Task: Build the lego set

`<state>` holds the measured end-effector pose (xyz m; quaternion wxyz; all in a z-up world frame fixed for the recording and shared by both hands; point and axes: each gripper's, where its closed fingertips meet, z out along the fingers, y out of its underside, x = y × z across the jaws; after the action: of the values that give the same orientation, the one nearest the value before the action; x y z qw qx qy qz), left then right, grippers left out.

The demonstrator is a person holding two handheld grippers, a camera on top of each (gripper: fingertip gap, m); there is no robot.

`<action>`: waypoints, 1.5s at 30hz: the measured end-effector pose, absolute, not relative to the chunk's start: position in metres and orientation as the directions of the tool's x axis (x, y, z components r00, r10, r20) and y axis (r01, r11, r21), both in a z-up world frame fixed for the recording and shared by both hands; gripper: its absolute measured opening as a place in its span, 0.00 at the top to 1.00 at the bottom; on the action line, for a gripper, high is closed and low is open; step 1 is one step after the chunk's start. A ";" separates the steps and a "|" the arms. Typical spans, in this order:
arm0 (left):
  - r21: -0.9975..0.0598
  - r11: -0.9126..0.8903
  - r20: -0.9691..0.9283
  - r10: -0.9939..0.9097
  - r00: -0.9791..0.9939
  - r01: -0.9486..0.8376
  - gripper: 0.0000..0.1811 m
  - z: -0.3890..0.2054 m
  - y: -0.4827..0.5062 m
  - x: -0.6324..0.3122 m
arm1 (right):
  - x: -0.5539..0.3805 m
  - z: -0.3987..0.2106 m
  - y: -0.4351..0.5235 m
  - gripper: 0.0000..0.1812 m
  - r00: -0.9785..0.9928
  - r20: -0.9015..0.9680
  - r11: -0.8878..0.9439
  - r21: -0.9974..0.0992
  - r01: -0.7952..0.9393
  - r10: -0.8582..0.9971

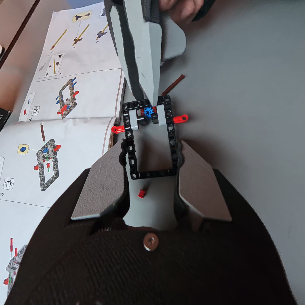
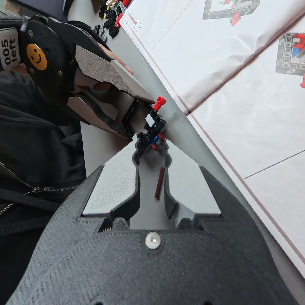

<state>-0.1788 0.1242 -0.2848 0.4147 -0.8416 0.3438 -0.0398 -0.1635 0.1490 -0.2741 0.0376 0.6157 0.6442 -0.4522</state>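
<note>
A black rectangular frame (image 1: 171,142) lies on the grey table, with a red pin (image 1: 180,118) sticking out of each long side. A blue gear (image 1: 148,112) and two light grey beams sit inside its far end. My left gripper (image 1: 151,148) is shut on the frame's two long sides. My right gripper (image 2: 151,146) comes down onto the far end. Its tips stand close together around the end bar and the blue gear (image 2: 154,140). I cannot tell whether they pinch it. It also shows in the left wrist view (image 1: 148,102).
A brown axle (image 1: 173,85) lies just beyond the frame, between my right fingers (image 2: 159,182). A small red bush (image 1: 141,193) lies between my left fingers. The open instruction booklet (image 1: 74,99) lies left of the frame. Loose parts (image 2: 110,16) are piled beyond it. Left tips to right tips: about 4 cm.
</note>
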 end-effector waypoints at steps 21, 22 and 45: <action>-0.820 -0.332 -0.224 -0.563 0.795 -0.466 0.79 -0.258 0.126 -0.195 | -0.152 -0.267 0.168 0.84 -0.310 -0.520 -0.119 -0.637 0.761 0.796; -0.819 -0.331 -0.214 -0.583 0.784 -0.470 0.78 -0.260 0.124 -0.190 | -0.150 -0.265 0.164 0.83 -0.337 -0.508 -0.093 -0.648 0.756 0.793; -0.590 -0.598 -0.241 -0.511 0.825 -0.543 0.94 -0.291 0.120 -0.188 | -0.152 -0.277 0.153 0.95 -0.475 -0.132 0.256 -0.702 0.664 0.870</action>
<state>-0.1881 0.1200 -0.2915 0.3379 -0.8935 0.2948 0.0234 -0.1515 0.1527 -0.2765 -0.1425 0.4919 0.7796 -0.3605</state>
